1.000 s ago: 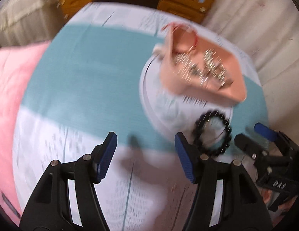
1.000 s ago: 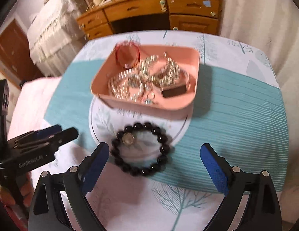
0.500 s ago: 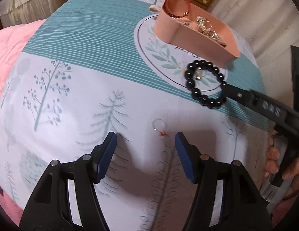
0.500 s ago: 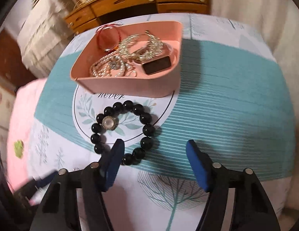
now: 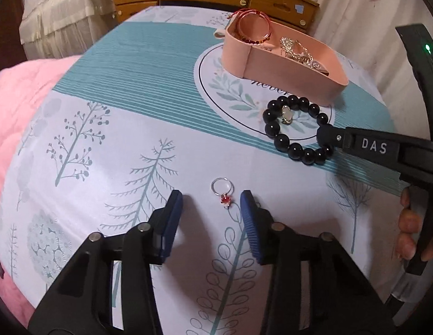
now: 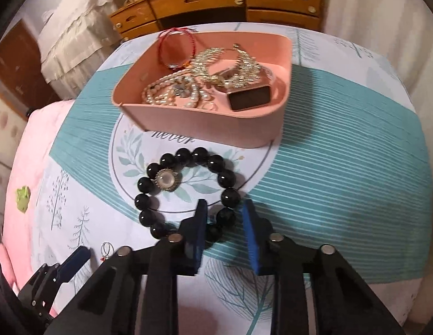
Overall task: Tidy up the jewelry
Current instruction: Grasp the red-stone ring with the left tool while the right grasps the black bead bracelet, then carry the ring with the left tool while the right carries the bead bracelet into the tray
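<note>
Jewelry mostly sits in pink tray [image 6: 205, 128]. Black bead bracelet [image 6: 188, 192] and red-stone ring [image 5: 223, 192] lie loose on surface [image 5: 118, 145]. Right gripper [image 6: 225, 229] part-open, straddling bracelet beads; left gripper [image 5: 212, 220] open around ring. Neither lifted yet.

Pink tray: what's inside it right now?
The pink tray holds a red cord bracelet, a pearl strand, silvery chains and a dark rectangular piece. Anything beneath the tangle is covered.
</note>
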A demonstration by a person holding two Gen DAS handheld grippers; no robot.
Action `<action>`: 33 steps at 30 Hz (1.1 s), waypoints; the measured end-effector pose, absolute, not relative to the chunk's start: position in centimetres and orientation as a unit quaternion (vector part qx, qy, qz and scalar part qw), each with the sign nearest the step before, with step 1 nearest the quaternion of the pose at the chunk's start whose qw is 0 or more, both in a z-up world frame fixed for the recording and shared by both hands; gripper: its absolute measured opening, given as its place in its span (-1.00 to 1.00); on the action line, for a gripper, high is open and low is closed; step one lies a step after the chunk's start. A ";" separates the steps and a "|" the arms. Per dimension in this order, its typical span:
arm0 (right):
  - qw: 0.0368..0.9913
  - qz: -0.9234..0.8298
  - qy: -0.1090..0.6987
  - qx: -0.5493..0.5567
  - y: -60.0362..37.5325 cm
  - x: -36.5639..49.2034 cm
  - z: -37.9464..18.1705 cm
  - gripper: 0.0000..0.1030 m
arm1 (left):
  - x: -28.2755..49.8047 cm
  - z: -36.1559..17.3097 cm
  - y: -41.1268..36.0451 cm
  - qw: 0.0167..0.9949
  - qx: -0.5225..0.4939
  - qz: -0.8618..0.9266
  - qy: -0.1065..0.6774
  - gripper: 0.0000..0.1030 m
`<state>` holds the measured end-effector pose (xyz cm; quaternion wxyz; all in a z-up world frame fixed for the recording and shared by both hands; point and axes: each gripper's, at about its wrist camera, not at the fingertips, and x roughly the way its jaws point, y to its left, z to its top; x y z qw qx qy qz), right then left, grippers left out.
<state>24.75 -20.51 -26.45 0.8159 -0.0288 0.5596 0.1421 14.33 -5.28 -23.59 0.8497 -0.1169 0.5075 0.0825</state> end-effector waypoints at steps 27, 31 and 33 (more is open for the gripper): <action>0.819 0.262 0.505 0.069 -20.5 24.7 -19.1 -0.70 | 14.4 -21.1 -3.5 0.872 -0.119 0.075 0.470 -0.89; 0.829 0.281 0.479 0.063 -19.7 24.8 -16.6 -0.70 | 15.0 -19.4 -2.8 0.882 -0.112 0.073 0.452 -0.89; 0.837 0.288 0.462 0.057 -19.5 24.8 -15.3 -0.70 | 15.4 -18.6 -2.7 0.888 -0.104 0.073 0.442 -0.89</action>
